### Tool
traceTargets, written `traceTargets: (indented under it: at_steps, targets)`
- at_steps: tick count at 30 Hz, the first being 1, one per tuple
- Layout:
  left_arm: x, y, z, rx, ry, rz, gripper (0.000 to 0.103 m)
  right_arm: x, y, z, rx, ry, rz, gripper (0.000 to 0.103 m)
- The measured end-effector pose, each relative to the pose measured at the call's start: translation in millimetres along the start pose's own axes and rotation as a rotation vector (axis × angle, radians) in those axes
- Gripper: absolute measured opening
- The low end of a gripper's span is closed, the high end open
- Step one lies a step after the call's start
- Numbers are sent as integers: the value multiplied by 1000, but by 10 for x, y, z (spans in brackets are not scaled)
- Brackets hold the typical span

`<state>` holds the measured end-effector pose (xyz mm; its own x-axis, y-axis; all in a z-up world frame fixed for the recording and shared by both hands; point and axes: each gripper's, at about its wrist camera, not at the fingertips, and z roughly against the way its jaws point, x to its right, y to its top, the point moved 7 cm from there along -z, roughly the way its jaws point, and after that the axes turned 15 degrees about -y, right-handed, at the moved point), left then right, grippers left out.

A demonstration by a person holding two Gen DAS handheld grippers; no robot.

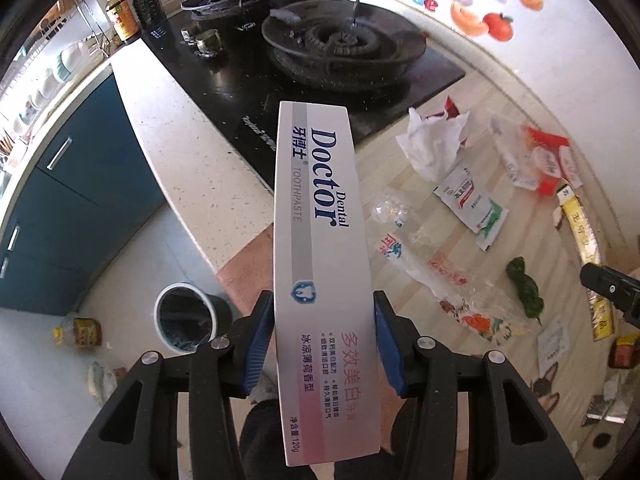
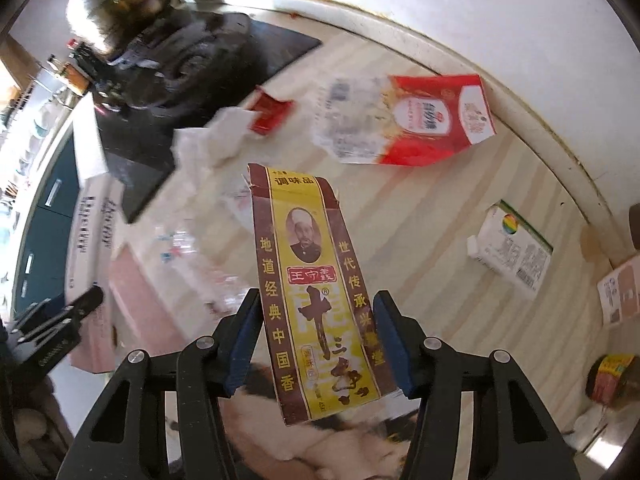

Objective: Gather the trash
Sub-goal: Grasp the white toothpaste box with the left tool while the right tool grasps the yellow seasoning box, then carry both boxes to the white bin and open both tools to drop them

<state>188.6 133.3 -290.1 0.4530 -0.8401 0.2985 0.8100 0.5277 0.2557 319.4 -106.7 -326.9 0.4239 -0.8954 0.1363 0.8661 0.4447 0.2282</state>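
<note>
You have the left gripper clamped on the toothpaste box and the right gripper on the spice box, so carry both off the counter's edge to the bin.

My left gripper and right gripper: black skeletal linkage arms with triangular cut-outs, silver pivot screws, and ribbed blue pads lining the black fingers.
</note>
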Motion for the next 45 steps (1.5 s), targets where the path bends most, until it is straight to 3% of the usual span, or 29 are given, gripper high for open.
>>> traceTargets:
  at_steps: [1,2,5,9,14,18,24,25,26,30,35,36,37,38,39,42,44,45]
  targets:
    - [-39,-24,45,7,-18,0,45,-106,-59,88,11,9,-2,58]
    - [-137,-40,130,14,-36,1,44,-214,-4,494,15,12,0,58]
    - [-478,-131,346,27,-74,13,44,-744,37,889,35,40,5,58]
    - [-1168,-371,617,32,-107,75,44,-1626,-167,1123,33,111,40,58]
    - [-2464,-885,559,-40,-81,222,44,-3021,-520,915,-21,170,189,58]
    - [-3582,-1352,120,-125,-25,355,44,-4086,-875,291,-112,181,314,58]
    - [-5009,-1877,-1172,-271,-32,554,45,-5385,-1322,-1204,-277,168,412,57]
    - [-5148,-1945,-1365,-290,-45,578,45,-5598,-1391,-1531,-314,161,424,48]
    - [-5302,-1994,-1580,-310,-55,605,45,-5723,-1426,-1740,-335,158,425,26]
    - [-5749,-2148,-2340,-369,-133,690,46,-6234,-1582,-2748,-454,146,438,25]
    - [-6043,-2276,-2925,-422,-173,748,47,-6459,-1663,-3543,-492,144,411,26]
    - [-6094,-2296,-2979,-423,-178,757,50,-6452,-1665,-3635,-505,135,402,28]
    - [-6132,-2308,-3010,-422,-178,764,56,-6444,-1690,-3713,-525,136,392,39]
    - [-6168,-2328,-2989,-417,-173,766,72,-6437,-1717,-3770,-533,121,388,60]
    - [-6186,-2332,-2957,-405,-163,764,85,-6427,-1730,-3812,-530,95,392,67]
    - [-6186,-2356,-2807,-395,-106,754,89,-6430,-1772,-3869,-502,55,421,77]
    - [-6205,-2349,-2694,-386,-42,721,89,-6428,-1867,-3864,-467,21,439,96]
    - [-6193,-2340,-2594,-379,2,699,89,-6435,-1845,-3834,-442,5,452,98]
